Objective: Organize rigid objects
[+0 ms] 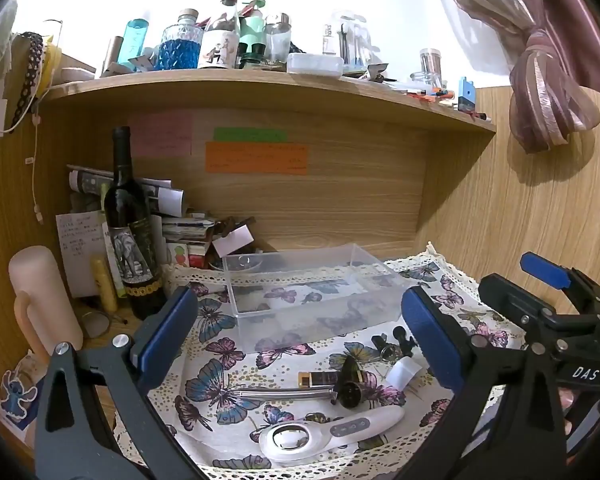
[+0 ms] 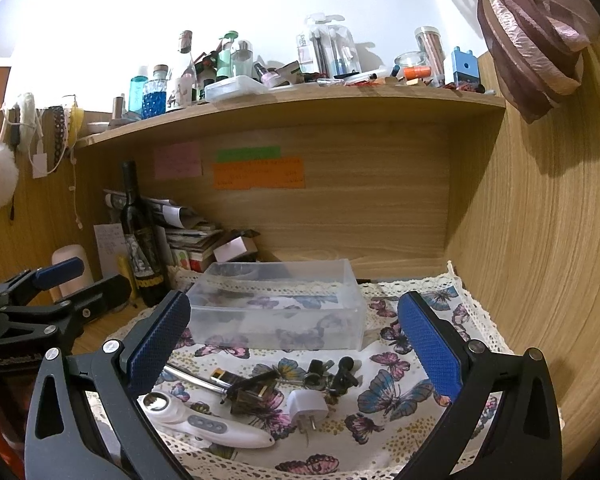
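A clear plastic box (image 1: 300, 296) (image 2: 276, 308) stands empty on the butterfly cloth (image 1: 228, 364) (image 2: 396, 396). In front of it lie a white handheld magnifier (image 1: 324, 432) (image 2: 204, 420), a metal rod (image 1: 284, 391) (image 2: 192, 378), a dark gold-trimmed bottle (image 1: 350, 384) (image 2: 252, 394), a white plug adapter (image 1: 402, 372) (image 2: 308, 406) and black keys with clips (image 1: 394, 342) (image 2: 332, 372). My left gripper (image 1: 300, 340) is open above these items. My right gripper (image 2: 296, 344) is open above them too, and also shows at the right in the left wrist view (image 1: 548, 292).
A dark wine bottle (image 1: 130, 232) (image 2: 140, 240), a pink tumbler (image 1: 40, 300) and stacked papers (image 1: 172, 216) stand at the left. A shelf (image 1: 260, 88) crowded with bottles hangs above. Wooden walls close in the back and right.
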A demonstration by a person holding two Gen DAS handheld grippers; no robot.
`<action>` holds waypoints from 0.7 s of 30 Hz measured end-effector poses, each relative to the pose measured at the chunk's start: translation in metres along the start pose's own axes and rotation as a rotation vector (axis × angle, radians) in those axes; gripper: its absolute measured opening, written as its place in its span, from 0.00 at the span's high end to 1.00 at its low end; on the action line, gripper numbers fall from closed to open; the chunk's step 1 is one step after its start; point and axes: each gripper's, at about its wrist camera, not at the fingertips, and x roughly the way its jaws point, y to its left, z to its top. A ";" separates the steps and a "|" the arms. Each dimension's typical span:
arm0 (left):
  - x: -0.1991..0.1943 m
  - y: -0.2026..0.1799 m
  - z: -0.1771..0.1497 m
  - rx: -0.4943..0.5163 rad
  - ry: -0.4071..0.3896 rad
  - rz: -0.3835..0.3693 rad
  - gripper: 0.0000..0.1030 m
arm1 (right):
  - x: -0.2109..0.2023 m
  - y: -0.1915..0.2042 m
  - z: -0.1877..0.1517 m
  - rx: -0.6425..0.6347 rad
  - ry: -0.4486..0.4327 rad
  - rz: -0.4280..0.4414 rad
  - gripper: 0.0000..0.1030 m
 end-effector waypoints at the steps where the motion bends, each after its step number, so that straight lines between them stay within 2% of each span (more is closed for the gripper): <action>1: 0.000 0.000 0.000 0.000 0.000 0.000 0.00 | -0.001 -0.001 0.000 0.002 -0.001 0.001 0.00; 21: 0.001 0.002 0.001 -0.001 0.001 -0.007 0.00 | -0.003 -0.001 0.001 0.002 -0.011 0.000 0.00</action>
